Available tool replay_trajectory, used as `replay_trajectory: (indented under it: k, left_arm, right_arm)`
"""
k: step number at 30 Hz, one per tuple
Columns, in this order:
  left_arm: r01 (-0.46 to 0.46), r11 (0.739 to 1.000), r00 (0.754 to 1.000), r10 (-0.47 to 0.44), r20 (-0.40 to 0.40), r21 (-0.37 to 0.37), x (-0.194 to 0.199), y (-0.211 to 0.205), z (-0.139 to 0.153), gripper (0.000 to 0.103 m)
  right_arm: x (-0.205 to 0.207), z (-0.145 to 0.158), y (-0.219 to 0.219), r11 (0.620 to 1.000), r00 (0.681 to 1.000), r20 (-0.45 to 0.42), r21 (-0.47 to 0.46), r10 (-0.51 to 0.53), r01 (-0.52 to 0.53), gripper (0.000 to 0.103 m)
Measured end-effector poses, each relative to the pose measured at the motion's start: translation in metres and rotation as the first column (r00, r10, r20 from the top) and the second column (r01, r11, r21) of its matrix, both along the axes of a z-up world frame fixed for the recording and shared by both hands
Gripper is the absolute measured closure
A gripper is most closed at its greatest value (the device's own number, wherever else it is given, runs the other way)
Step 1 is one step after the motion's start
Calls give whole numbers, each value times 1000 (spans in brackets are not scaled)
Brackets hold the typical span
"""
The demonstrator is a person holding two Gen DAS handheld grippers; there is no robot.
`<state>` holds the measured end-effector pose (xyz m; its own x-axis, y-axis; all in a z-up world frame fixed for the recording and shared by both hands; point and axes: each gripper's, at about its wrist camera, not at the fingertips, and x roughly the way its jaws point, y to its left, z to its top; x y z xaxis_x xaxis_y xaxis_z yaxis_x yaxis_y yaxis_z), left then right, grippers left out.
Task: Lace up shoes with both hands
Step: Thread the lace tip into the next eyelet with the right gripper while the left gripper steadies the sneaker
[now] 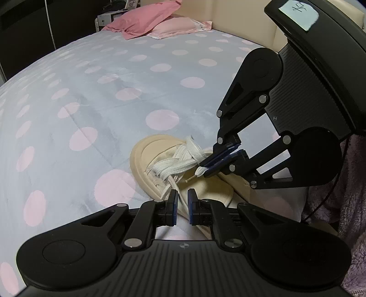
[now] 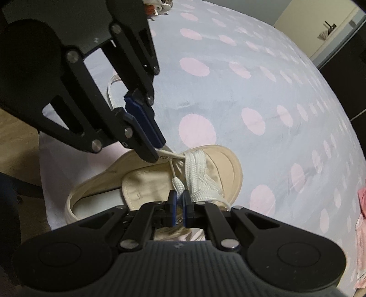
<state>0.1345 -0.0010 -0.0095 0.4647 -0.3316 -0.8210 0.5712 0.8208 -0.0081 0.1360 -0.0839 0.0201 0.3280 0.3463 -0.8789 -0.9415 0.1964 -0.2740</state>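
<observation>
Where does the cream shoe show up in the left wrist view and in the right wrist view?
Left wrist view: the cream shoe lies at lower centre, toe towards the upper left, just beyond the left gripper.
Right wrist view: the shoe sits at lower centre, toe towards the right.
Shared landmark: the white lace crossed over its front.

A pale blue bedspread (image 1: pixel 96 96) with pink polka dots covers the bed; at its far end lie a deep pink pillow (image 1: pixel 146 20) and a lighter pink pillow (image 1: pixel 180 26); a cream headboard (image 1: pixel 240 16) stands far right; a mauve fleece blanket (image 1: pixel 352 196) lies near right.
</observation>
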Motion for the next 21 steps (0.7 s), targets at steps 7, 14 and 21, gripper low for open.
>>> replay_trajectory:
  k: [7, 14, 21]
  left_arm:
    - [-6, 1000, 1000, 6, -5, 1, 3, 1, 0, 96]
    - [-2, 1000, 1000, 2, -1, 1, -1, 1, 1, 96]
    - [2, 1000, 1000, -2, -1, -2, -1, 2, 1, 96]
  right_arm:
    - [6, -2, 4, 1000, 999, -29, -5, -15, 15, 97]
    - [6, -7, 10, 1000, 999, -43, -25, -16, 15, 97]
    - [6, -12, 16, 999, 999, -47, -33, -15, 14, 97]
